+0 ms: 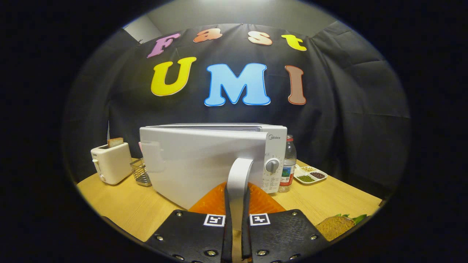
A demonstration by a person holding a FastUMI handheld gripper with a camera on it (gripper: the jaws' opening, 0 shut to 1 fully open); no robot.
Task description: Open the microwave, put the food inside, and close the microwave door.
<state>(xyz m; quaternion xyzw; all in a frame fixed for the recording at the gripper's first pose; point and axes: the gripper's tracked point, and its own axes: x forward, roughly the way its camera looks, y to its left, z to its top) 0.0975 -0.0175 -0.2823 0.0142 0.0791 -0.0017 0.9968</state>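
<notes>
The white microwave point(276, 146) stands on the wooden table point(120, 204) just ahead of me. Its door point(197, 164) is hinged at the left and swung partly open toward me. The curved white door handle point(239, 175) runs down between my two fingers. My gripper point(237, 199) is shut on that handle, one finger pressing on each side. The control dial point(272, 166) sits on the panel just right of the handle. The food, a sandwich of brown bread with green leaves point(334, 226), lies on the table to the right of my fingers. The door hides the microwave's inside.
A cream toaster point(111, 162) with a slice of bread stands left of the microwave, with a wire basket point(140, 172) beside it. A water bottle point(289, 164) and a divided dish of beans point(310, 174) sit to the right of the microwave.
</notes>
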